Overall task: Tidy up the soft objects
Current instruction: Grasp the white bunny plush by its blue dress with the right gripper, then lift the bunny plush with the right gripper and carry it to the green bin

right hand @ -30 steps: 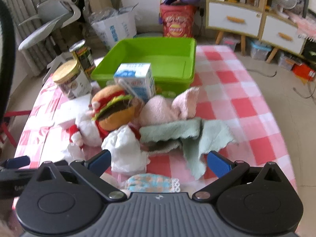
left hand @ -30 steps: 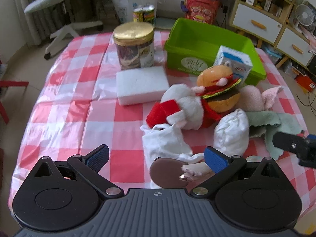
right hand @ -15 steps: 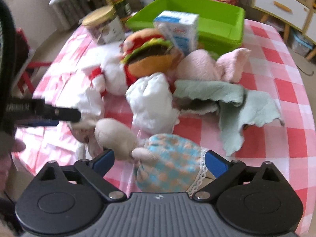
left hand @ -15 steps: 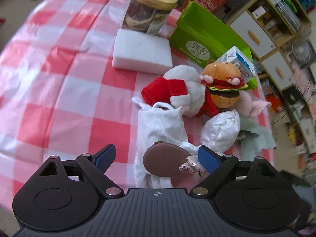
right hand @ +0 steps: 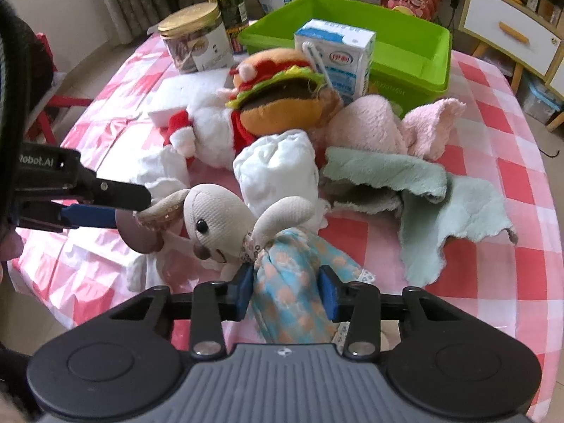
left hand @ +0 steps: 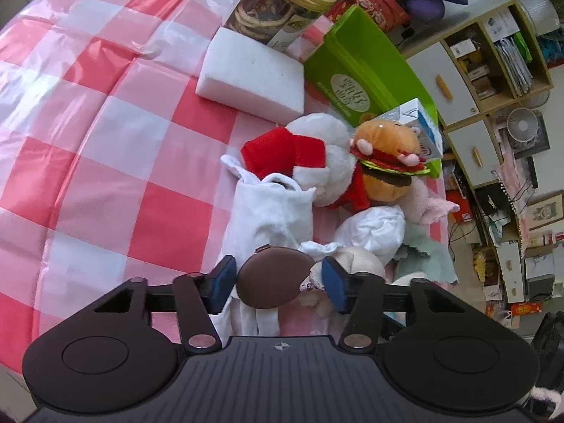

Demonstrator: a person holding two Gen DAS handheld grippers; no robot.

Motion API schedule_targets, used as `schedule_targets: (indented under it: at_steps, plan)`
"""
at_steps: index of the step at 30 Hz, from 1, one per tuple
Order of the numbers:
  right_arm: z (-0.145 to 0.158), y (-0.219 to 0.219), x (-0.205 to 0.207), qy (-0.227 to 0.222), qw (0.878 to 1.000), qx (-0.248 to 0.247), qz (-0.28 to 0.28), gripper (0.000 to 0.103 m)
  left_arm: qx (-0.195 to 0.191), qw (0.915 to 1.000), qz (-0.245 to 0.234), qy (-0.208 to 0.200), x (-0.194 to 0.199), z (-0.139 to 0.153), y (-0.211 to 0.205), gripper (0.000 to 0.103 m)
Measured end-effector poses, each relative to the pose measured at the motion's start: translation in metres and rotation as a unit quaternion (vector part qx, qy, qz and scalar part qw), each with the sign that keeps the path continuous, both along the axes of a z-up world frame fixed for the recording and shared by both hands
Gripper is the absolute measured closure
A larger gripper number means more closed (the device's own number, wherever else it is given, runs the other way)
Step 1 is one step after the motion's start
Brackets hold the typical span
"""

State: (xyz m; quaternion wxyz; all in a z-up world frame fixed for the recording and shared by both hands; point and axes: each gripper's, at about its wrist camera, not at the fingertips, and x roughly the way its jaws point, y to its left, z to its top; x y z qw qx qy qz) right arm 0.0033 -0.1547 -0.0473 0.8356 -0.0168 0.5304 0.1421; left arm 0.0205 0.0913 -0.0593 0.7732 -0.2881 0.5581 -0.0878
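Observation:
A beige plush bunny [right hand: 215,222] in a blue checked dress [right hand: 292,289] lies at the table's near edge. My right gripper [right hand: 285,289] is shut on the dress. My left gripper [left hand: 276,280] is shut on the bunny's brown ear [left hand: 273,276]; its fingers [right hand: 105,199] show in the right wrist view. Behind lie a white cloth bag [left hand: 271,215], a white bundle [right hand: 278,169], a Santa plush [left hand: 317,162], a burger plush [right hand: 282,88], a pink towel [right hand: 387,127] and a green towel [right hand: 440,197].
A green bin [right hand: 398,46] stands at the back with a milk carton [right hand: 335,60] before it. A white foam block [left hand: 252,75], a gold-lidded jar [right hand: 195,38] and a can [right hand: 227,0] sit to the left. Cabinets and clutter surround the checked table [left hand: 105,141].
Both grippers have closed: the left on the bunny's ear, the right on its dress. The bunny now lies stretched between them, head in the right wrist view.

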Motion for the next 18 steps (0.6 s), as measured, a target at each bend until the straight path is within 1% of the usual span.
schedule_targets:
  at_steps: [4, 6, 9, 12, 16, 18]
  plan:
    - [0.005, -0.006, 0.0, -0.008, 1.0, 0.006, -0.017, 0.082, -0.003, 1.0, -0.001, -0.006, -0.003, 0.003, 0.003, 0.074]
    - [0.009, -0.011, 0.001, -0.012, 0.999, 0.013, -0.027, 0.083, -0.003, 0.9999, -0.003, -0.01, -0.002, 0.004, 0.004, 0.085]
    - [0.014, -0.017, 0.002, -0.02, 0.999, 0.027, -0.041, 0.084, 0.002, 0.9998, -0.008, -0.017, -0.002, 0.005, 0.003, 0.094]
    - [0.019, -0.023, 0.002, -0.024, 0.998, 0.04, -0.053, 0.084, -0.003, 0.9995, -0.012, -0.028, -0.003, 0.008, 0.003, 0.1]
    - [0.03, -0.028, 0.002, -0.037, 0.995, 0.058, -0.066, 0.085, 0.001, 0.9984, -0.025, -0.05, -0.006, 0.016, -0.001, 0.103]
    - [0.035, -0.031, 0.002, -0.045, 0.994, 0.069, -0.073, 0.087, 0.004, 0.9976, -0.031, -0.062, -0.006, 0.02, -0.004, 0.103]
